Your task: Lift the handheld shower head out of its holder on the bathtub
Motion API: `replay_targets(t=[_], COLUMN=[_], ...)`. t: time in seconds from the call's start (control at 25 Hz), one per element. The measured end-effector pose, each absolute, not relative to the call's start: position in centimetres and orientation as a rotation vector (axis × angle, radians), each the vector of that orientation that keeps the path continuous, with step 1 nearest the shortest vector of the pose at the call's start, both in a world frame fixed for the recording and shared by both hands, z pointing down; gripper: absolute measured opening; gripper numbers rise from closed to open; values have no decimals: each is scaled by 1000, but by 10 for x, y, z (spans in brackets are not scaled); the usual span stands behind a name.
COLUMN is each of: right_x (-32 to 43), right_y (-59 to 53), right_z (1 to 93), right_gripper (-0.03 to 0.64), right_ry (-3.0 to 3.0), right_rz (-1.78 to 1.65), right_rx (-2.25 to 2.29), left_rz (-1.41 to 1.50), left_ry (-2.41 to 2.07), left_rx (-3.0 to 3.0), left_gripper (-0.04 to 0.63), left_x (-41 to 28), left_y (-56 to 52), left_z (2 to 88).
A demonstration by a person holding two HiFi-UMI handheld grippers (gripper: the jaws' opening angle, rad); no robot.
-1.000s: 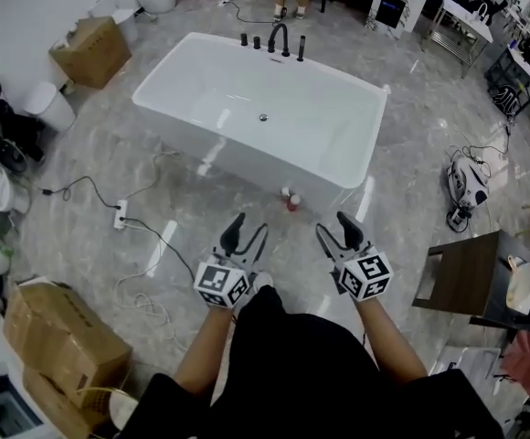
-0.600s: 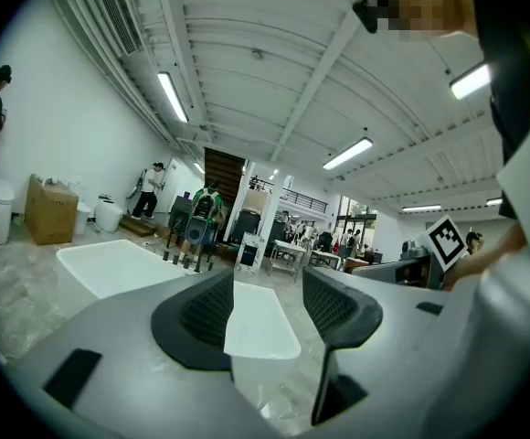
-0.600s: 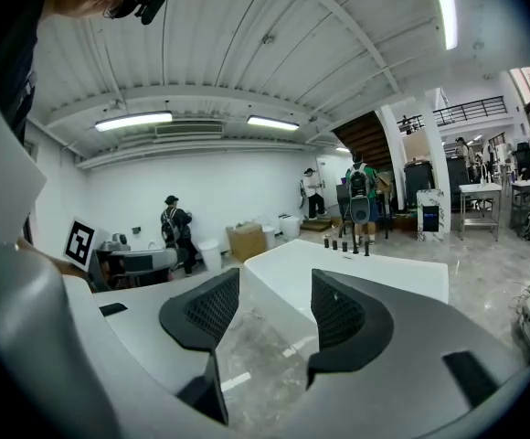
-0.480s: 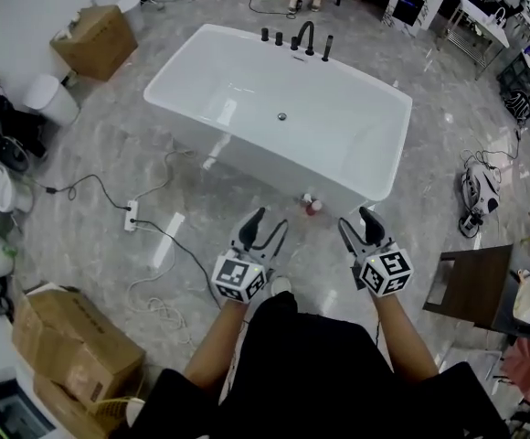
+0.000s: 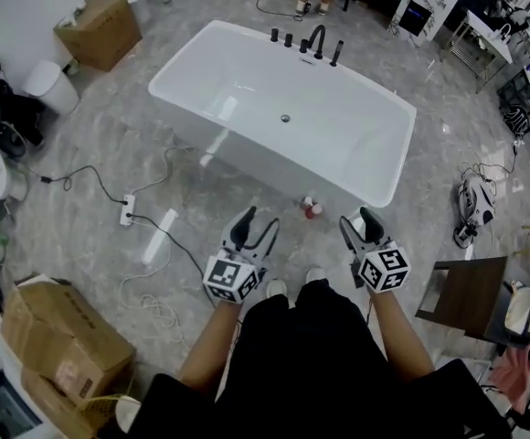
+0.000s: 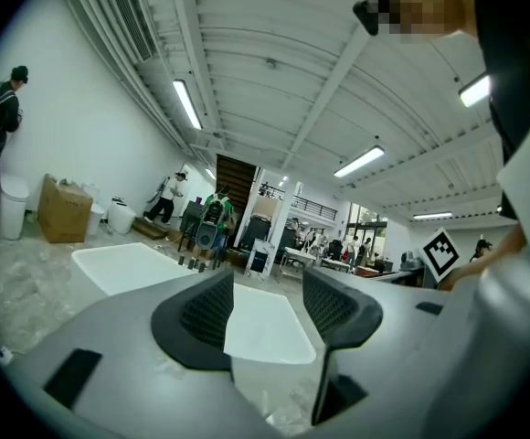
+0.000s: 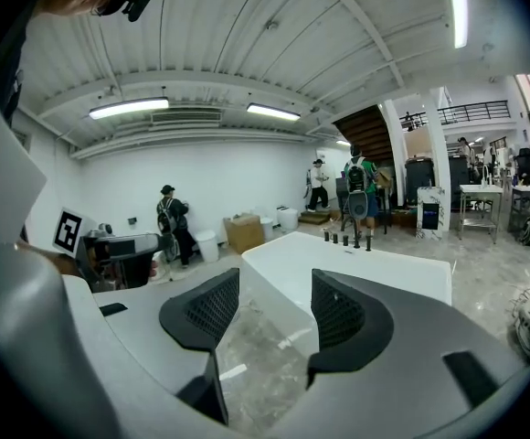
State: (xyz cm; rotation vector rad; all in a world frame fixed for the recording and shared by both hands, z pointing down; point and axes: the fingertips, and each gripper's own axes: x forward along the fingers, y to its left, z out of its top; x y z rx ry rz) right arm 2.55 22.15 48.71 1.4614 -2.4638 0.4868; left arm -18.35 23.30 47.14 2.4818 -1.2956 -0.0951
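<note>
You hold both tongs low in the middle of the picture. Your left gripper (image 5: 254, 229) is open and holds nothing. Your right gripper (image 5: 359, 229) is open and empty too. The white bathtub (image 5: 247, 167) sits above them. The shower head (image 5: 336, 53) stands in its holder on the tub's far rim, at the top, well apart from both tongs.
</note>
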Motion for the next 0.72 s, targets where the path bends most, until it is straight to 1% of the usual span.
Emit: replay_targets(t=[0.4,0.72], right_x=[12,3], right_y=[184,144], right_z=[482,500], right_gripper=[215,221], right_ry=[-2502,-2547], right_rz=[442,470], right_rx=[1432,1408], left_rz=[-119,-97], left_ry=[-1413,-1452], left_rx=[2447,2411], left_gripper=[219,219], left_x=[-215,-219], left_y=[220,179], left_z=[463,475])
